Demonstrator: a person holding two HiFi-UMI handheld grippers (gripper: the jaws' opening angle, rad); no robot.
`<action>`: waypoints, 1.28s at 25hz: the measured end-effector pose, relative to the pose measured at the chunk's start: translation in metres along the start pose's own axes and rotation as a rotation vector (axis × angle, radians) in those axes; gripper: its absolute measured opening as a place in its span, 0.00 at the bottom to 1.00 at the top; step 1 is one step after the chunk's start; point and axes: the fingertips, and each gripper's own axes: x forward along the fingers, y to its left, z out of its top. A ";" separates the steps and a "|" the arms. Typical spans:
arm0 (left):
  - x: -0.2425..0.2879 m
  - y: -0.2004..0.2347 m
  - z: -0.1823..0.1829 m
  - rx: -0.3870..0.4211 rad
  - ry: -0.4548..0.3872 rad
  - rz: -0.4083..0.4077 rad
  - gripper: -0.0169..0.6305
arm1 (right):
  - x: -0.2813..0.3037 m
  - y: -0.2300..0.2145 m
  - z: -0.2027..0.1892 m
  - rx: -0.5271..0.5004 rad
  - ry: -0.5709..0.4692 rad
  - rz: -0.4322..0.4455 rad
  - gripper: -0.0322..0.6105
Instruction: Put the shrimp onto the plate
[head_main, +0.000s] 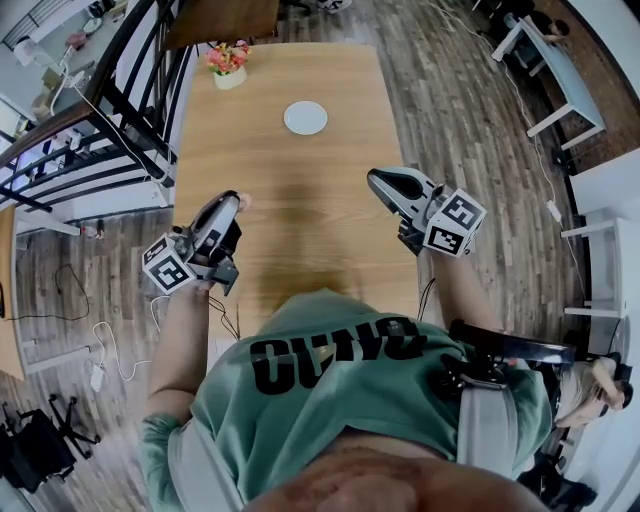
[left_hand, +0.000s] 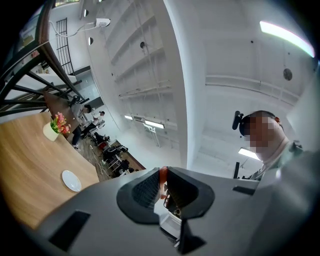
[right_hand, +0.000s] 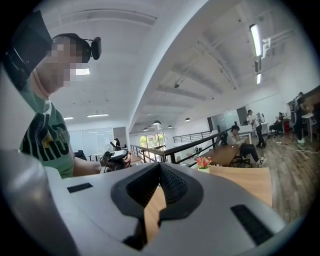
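The left hand-held gripper (head_main: 237, 201) pinches the shrimp (left_hand: 162, 175). The right hand-held gripper (head_main: 373, 178) is closed and empty. The plate (head_main: 305, 117) lies far ahead.

The plate (head_main: 305, 117) is white, the table (head_main: 300, 220) tan wood-grain, the shrimp (left_hand: 163, 174) orange-red, the shirt (head_main: 330, 400) green.

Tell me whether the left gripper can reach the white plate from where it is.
Probably yes. The left gripper, shut on the shrimp, hangs at the table's near left edge, and only bare wood lies between it and the plate; the flower pot stands beyond.
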 end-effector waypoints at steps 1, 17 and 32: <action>0.002 0.003 0.001 0.009 0.004 0.011 0.10 | 0.001 -0.004 0.001 -0.005 -0.004 -0.006 0.06; 0.084 0.127 0.023 0.113 0.147 0.160 0.10 | 0.055 -0.131 -0.024 -0.007 -0.023 -0.102 0.06; 0.156 0.317 -0.022 0.085 0.269 0.284 0.10 | 0.144 -0.251 -0.106 -0.004 0.076 -0.121 0.06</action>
